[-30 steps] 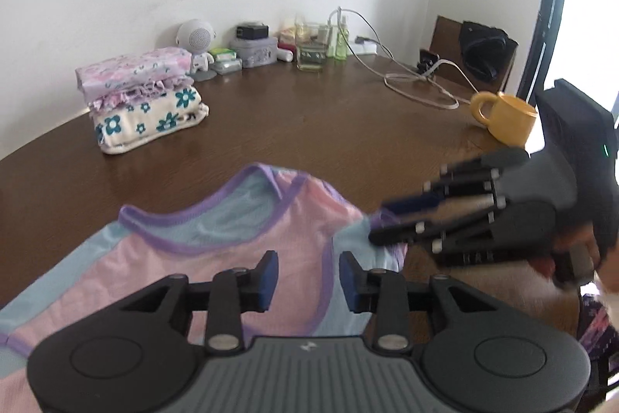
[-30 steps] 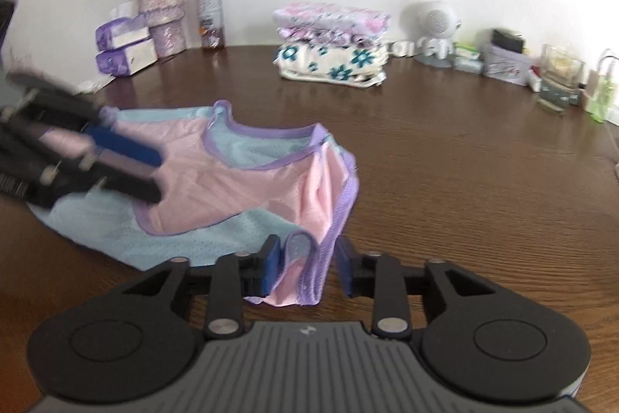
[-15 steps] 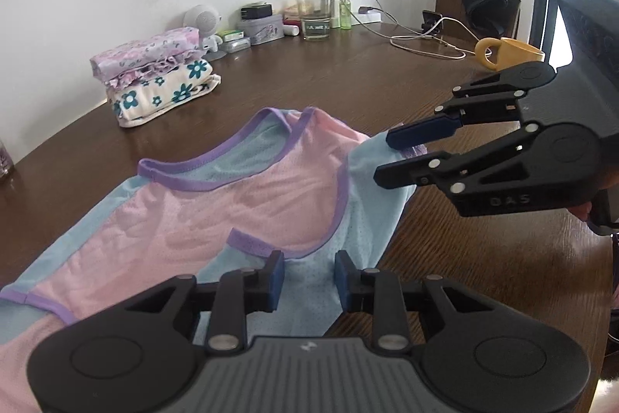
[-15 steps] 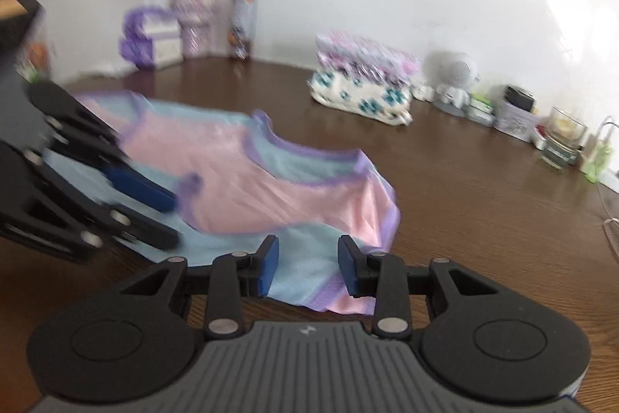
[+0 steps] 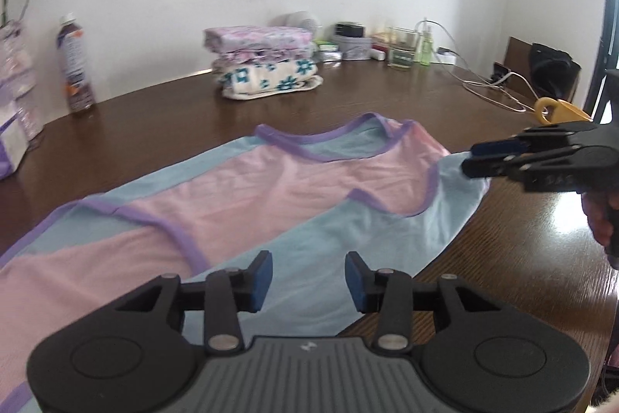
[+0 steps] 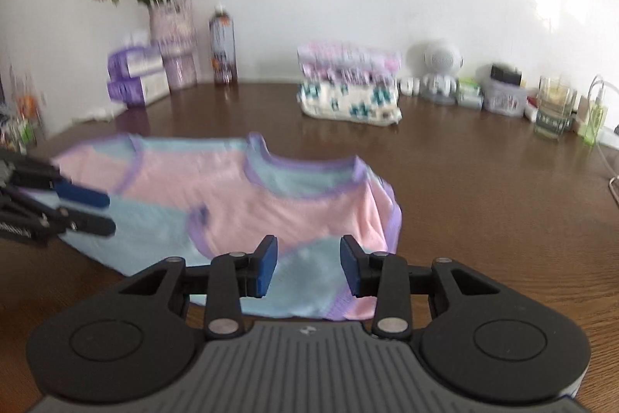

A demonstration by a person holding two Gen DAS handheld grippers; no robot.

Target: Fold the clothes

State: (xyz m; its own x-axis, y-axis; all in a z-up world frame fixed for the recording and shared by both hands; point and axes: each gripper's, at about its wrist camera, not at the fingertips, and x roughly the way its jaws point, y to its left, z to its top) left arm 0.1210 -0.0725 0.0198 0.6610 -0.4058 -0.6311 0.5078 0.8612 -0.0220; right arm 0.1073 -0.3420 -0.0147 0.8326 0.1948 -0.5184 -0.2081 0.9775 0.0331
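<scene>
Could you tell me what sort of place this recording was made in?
Most likely a room in a home: a brown wooden table by a white wall holds a vase of flowers, folded clothes and a yellow mug.

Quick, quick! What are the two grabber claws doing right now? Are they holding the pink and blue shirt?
Left gripper: open, holding nothing, just above the pink and blue shirt.
Right gripper: open, holding nothing, over the shirt's near edge.

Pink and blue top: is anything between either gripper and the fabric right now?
Nothing visible. The top lies flat on the table, and the left gripper and right gripper, both open, hang directly over its blue edge.
</scene>
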